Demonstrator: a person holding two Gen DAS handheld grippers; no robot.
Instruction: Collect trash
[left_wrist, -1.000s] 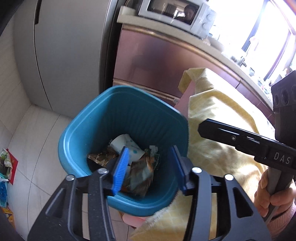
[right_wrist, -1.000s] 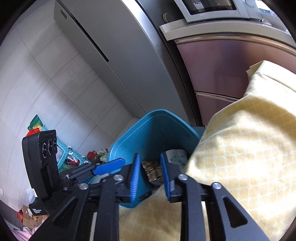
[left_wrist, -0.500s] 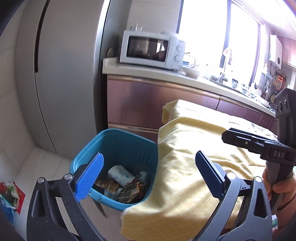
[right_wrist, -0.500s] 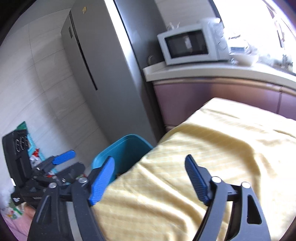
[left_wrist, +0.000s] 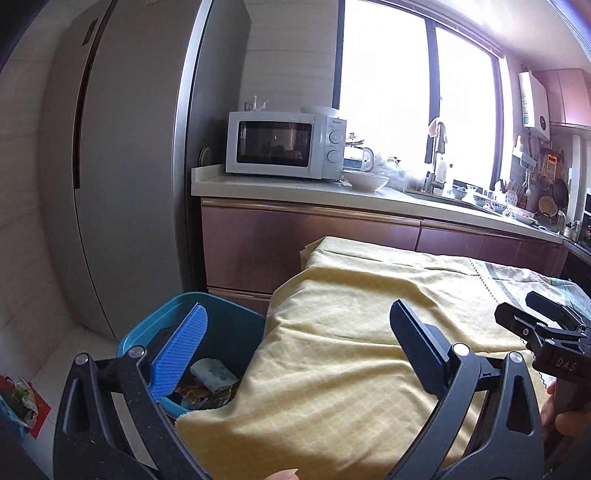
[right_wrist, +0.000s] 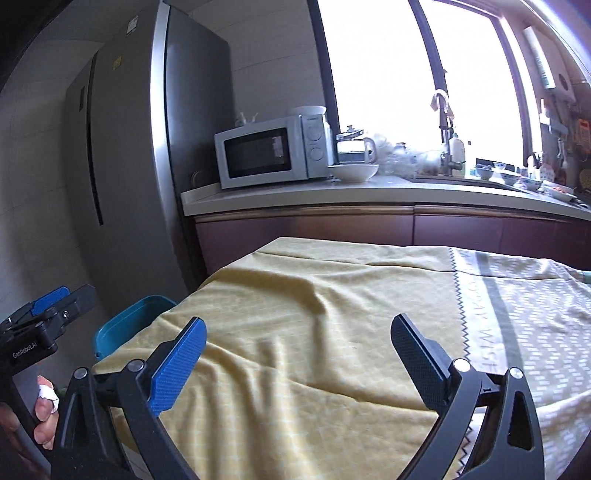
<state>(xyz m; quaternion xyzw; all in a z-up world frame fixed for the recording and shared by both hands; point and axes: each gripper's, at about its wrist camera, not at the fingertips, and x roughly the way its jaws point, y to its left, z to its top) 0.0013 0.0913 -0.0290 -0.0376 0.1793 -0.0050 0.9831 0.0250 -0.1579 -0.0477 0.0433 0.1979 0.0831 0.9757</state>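
Trash (left_wrist: 207, 384) lies in the blue bin (left_wrist: 147, 332) at the near left of the left wrist view: a pale crumpled piece and some brown wrappers, partly hidden behind the blue pad. The bin stands on the floor against the left end of the surface, whose yellow cloth (left_wrist: 351, 332) hangs over its rim. The left gripper (left_wrist: 299, 350) has its jaws spread fully, with nothing between them. A second ago they stood half closed right over the bin's mouth; they have since opened and the view has pulled up and back toward the surface. At the far right the right gripper (left_wrist: 546, 328) shows side-on, held in a hand.

In the right wrist view only a corner of the bin (right_wrist: 122, 325) shows at the left beyond the cloth (right_wrist: 314, 314). The right gripper (right_wrist: 295, 354) is released too, its jaws having just been opening, empty, over bare cloth; a second ago they were nearly closed above the bin.

Both loads appear to be dropped. No further litter shows on the cloth, so the task may be close to finished.
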